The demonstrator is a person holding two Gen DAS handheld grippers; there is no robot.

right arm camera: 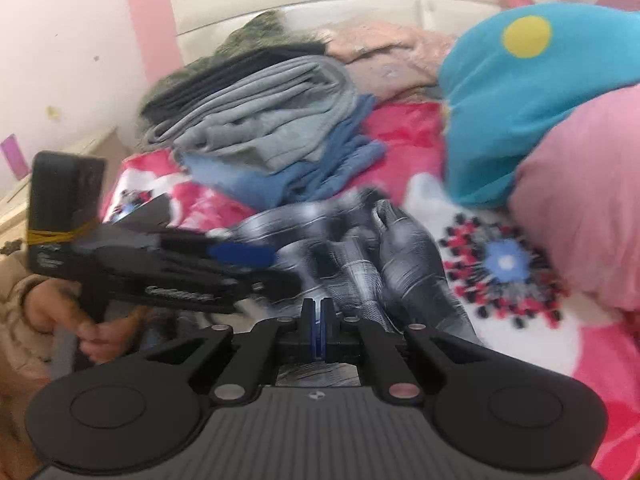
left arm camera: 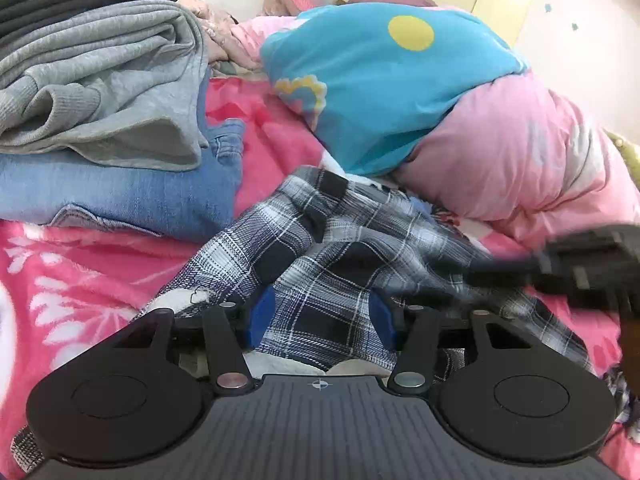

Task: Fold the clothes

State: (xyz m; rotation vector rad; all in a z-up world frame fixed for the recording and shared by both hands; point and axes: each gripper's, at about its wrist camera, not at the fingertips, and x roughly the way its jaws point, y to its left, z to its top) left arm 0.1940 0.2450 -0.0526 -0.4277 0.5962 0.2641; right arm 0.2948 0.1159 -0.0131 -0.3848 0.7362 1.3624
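A navy and white plaid garment (left arm camera: 320,256) lies crumpled on the pink blanket, its white fleece lining showing near me. My left gripper (left arm camera: 322,318) has its blue pads either side of a thick bunch of this cloth, which fills the gap between them. In the right wrist view the plaid garment (right arm camera: 384,248) is blurred, and the left gripper (right arm camera: 256,264) reaches onto it from the left. My right gripper (right arm camera: 316,316) is shut, pads together, with no cloth seen between them. From the left wrist view the right gripper (left arm camera: 476,270) is a dark blur over the garment's right edge.
A stack of folded clothes has a grey sweatshirt (left arm camera: 104,80) on blue jeans (left arm camera: 120,196), with dark garments on top. A blue and pink duvet (left arm camera: 400,92) is heaped at the back right. The pink floral blanket (left arm camera: 80,280) covers the bed. A person's hand (right arm camera: 92,328) holds the left gripper.
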